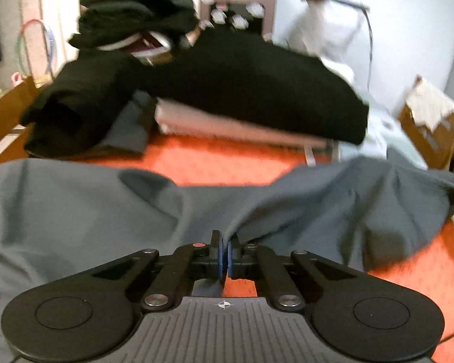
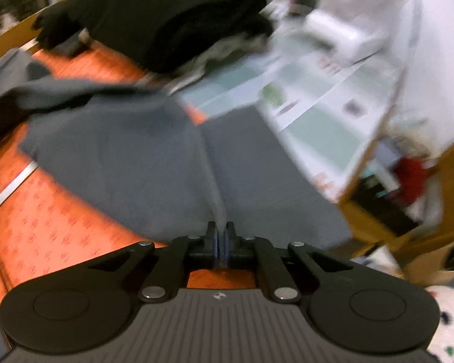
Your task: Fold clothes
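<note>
Between both grippers, left gripper (image 1: 225, 255) and right gripper (image 2: 222, 246) each pinch the grey garment (image 1: 90, 211), stretched across the frame's middle above the orange surface (image 1: 215, 163).

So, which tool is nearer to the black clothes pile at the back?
Hard to tell, perhaps the left. The left tool, shut on the grey garment, faces the black clothes pile across the orange cover. From the right tool, also gripping the garment, the pile lies far up-left.

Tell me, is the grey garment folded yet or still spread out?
Spread, not folded: the grey garment hangs between left gripper and right gripper.
</note>
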`<state>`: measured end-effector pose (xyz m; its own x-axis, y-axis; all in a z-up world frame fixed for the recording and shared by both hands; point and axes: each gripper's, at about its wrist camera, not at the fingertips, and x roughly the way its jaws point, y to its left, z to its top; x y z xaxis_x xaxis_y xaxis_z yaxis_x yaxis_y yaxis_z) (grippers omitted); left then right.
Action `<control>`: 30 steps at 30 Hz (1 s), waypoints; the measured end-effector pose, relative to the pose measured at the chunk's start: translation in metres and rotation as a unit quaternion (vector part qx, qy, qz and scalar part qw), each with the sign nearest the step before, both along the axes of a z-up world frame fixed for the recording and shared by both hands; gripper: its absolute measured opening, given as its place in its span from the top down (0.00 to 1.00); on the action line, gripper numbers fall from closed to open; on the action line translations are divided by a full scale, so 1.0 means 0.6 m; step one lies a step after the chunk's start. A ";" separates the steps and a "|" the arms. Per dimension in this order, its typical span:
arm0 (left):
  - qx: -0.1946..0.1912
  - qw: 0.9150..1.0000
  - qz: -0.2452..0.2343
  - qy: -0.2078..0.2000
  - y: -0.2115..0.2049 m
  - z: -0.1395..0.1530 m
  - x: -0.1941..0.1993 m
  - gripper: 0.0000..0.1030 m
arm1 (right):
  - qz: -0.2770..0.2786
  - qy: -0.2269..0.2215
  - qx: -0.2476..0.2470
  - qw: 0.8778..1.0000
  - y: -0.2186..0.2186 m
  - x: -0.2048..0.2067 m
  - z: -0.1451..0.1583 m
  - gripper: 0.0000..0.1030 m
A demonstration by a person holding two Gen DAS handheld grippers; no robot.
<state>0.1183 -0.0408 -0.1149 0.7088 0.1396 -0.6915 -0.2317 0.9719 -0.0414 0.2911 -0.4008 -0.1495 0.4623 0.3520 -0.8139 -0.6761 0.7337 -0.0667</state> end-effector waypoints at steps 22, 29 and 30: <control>-0.050 0.995 -0.054 0.067 0.042 0.012 -0.164 0.95 | -0.181 0.064 0.032 0.981 -0.138 -0.377 -0.010 0.92; -0.077 0.993 -0.036 0.082 0.068 0.013 -0.183 0.93 | -0.149 0.077 0.089 0.982 -0.144 -0.359 0.025 0.78; -0.088 0.993 -0.031 0.078 0.072 0.014 -0.185 0.87 | -0.148 0.072 0.100 0.981 -0.146 -0.348 0.034 0.75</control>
<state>0.0076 0.0022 -0.1065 0.5946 -0.0338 -0.8033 -0.1891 0.9652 -0.1806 0.0822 -0.4886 -0.1292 0.4537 0.3792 -0.8064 -0.4229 0.8882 0.1798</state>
